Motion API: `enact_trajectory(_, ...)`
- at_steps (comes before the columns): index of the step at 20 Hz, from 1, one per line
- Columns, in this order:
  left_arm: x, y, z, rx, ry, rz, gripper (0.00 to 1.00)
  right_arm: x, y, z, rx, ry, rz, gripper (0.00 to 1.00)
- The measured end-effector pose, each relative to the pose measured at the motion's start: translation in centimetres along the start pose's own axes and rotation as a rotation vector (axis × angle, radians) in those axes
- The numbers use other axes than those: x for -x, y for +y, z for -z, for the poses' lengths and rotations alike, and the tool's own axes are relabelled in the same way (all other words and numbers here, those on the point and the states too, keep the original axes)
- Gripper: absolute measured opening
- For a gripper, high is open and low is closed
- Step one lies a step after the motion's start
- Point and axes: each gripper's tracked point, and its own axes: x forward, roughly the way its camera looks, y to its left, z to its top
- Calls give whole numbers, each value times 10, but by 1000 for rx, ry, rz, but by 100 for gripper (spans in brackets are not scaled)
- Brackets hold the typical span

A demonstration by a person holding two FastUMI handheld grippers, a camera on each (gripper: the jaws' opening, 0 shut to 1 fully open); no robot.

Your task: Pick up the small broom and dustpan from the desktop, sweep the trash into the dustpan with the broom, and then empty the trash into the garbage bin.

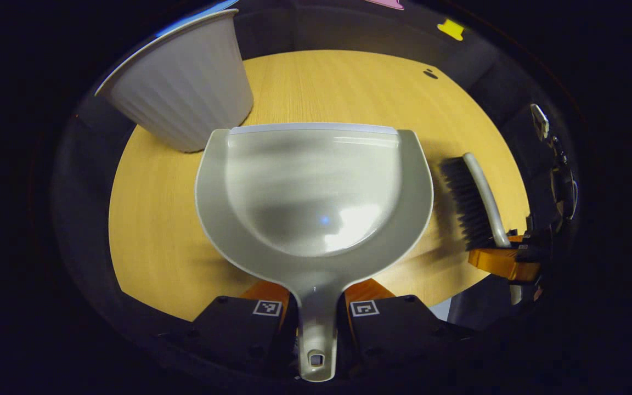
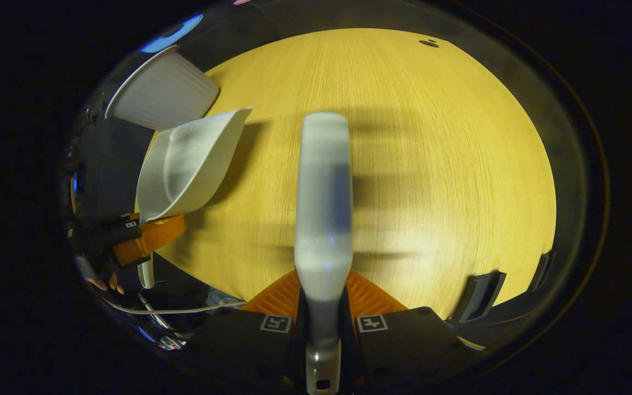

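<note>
Two round fisheye views looked down over a pale wooden desktop (image 2: 436,164). In the left gripper view, the left gripper (image 1: 316,312) had both jaws pressed against the narrow handle of a light grey dustpan (image 1: 316,192), which was held out ahead of it above the desk, its scoop facing the camera and its front lip pointing toward the far side. The scoop looked clean, with only reflections inside it. A white ribbed garbage bin (image 1: 184,88) stood on the desktop at the far left, just beyond the dustpan's left corner. To the right in the same view, the small broom (image 1: 475,203) hung with its dark bristles facing the dustpan, close beside it but apart. In the right gripper view, the right gripper (image 2: 324,323) was clamped on the broom's pale handle, which ran straight ahead of the camera over bare wood. A small dark spot sat near the desk's far edge; whether it was trash could not be told. Judging from this, both tools had been picked up, while no trash lay visibly in the pan, so either the sweeping and emptying remained or were already finished; the pictures could not settle which.
</note>
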Motion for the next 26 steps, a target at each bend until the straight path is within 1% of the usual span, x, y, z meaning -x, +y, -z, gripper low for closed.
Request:
enact_trajectory(2, -6, -1, 3, 41, 55, 24, 29, -7, -1, -9, -16, 41, 13, 29)
enact_trajectory(4, -9, 2, 3, 92, 91, 56, 29, -10, 0, -20, -31, 56, 21, 28)
enact_trajectory(6, -7, 7, 1, 129, 115, 49, 29, -14, 1, -26, -54, 87, 11, 29)
enact_trajectory(7, -6, 6, -2, 126, 108, 43, 29, -18, -2, -26, -52, 96, 20, 29)
enact_trajectory(10, -3, 4, -4, 134, 117, 45, 30, -28, 0, -26, 11, 138, 46, 28)
enact_trajectory(14, -7, 7, 5, 129, 168, 30, 29, -32, 16, -28, 5, 140, 29, 29)
enact_trajectory(18, -8, 7, 7, 123, 183, 43, 29, -31, 13, -29, 8, 147, 25, 29)
enact_trajectory(19, -8, 7, 7, 123, 186, 42, 29, -30, 13, -29, 7, 147, 24, 39)
enact_trajectory(20, -8, 7, 6, 125, 187, 41, 29, -29, 13, -30, 2, 145, 24, 29)
enact_trajectory(22, -8, 6, 8, 117, 197, 44, 30, -29, 18, -31, -9, 140, 10, 29)
enact_trajectory(23, -7, 2, 9, 110, 204, 65, 30, -24, 20, -32, -13, 135, 0, 29)
enact_trajectory(24, -3, -3, 10, 105, 212, 93, 31, -22, 25, -34, -15, 123, -24, 34)
enact_trajectory(25, -2, -7, 11, 102, 219, 109, 37, -15, 30, -36, -11, 107, -40, 38)
enact_trajectory(26, 2, -8, 11, 91, 210, 105, 62, -8, 33, -40, 2, 89, -42, 49)
